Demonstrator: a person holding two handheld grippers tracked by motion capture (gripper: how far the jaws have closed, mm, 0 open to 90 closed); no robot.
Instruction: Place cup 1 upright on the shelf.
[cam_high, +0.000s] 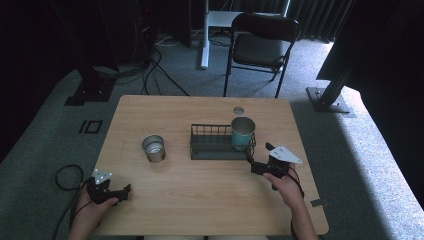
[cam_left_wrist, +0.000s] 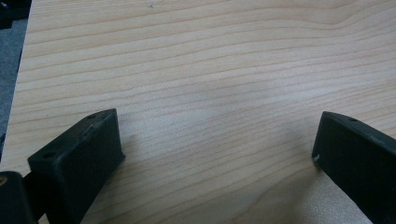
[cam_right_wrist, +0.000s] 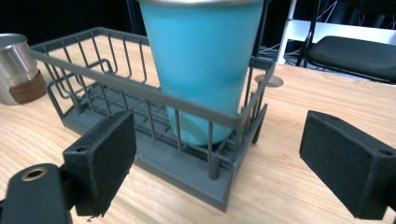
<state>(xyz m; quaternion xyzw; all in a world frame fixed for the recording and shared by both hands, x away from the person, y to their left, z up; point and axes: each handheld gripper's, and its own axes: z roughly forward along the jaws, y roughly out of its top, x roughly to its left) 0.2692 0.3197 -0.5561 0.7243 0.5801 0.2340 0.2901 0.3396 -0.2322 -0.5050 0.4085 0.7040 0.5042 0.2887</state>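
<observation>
Jaws on my right gripper (cam_right_wrist: 219, 158) stand spread wide, just short of the teal cup (cam_right_wrist: 203, 65), which sits upright in the right end of the wire basket (cam_right_wrist: 93, 74) on the desk (cam_high: 200, 200). To grip well I'd rise above the basket rim and close on the cup wall squarely. My left gripper (cam_left_wrist: 215, 154) rests released over bare wood, well apart from the steel cup (cam_high: 153, 148).

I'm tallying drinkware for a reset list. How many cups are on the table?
2. The teal cup stands upright at the right end of the wire basket. The steel cup stands on the bare table, left of the basket. None looks hidden.
</observation>
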